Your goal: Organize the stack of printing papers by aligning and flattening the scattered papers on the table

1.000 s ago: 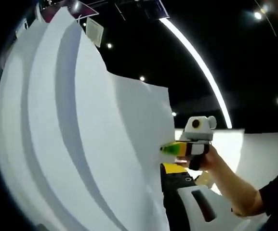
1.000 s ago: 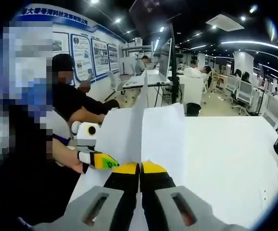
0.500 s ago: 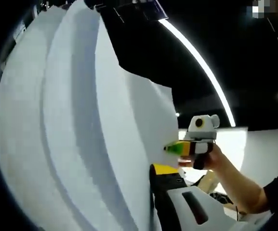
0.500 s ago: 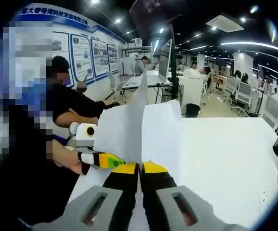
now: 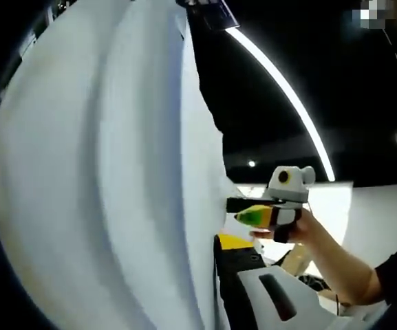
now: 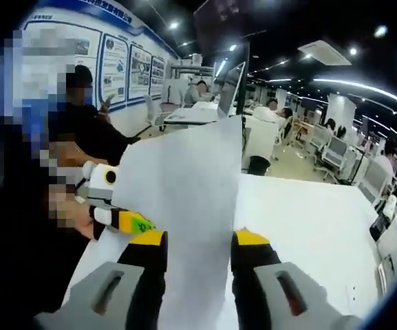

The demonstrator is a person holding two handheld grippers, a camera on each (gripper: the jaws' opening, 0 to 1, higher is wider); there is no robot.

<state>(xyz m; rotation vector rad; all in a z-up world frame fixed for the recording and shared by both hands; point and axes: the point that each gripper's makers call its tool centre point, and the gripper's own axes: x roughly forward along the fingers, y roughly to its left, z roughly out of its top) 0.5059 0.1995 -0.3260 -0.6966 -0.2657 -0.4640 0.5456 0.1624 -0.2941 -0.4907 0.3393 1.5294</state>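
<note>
Two grippers hold upright white printing papers (image 6: pixel 184 199) above the white tabletop (image 6: pixel 308 227): right gripper (image 6: pixel 198 242) has just spread its jaws, releasing; left gripper (image 6: pixel 131 221) looks pinched on them, likely for re-squaring.

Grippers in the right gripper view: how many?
2. The right gripper, jaws apart around the upright papers, rises from the bottom; the left gripper comes in at left, at the papers' edge.

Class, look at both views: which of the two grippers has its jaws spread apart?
The right gripper: its yellow-tipped jaws stand wide apart with the paper sheet between them. The left gripper is partly hidden by the paper stack.
</note>
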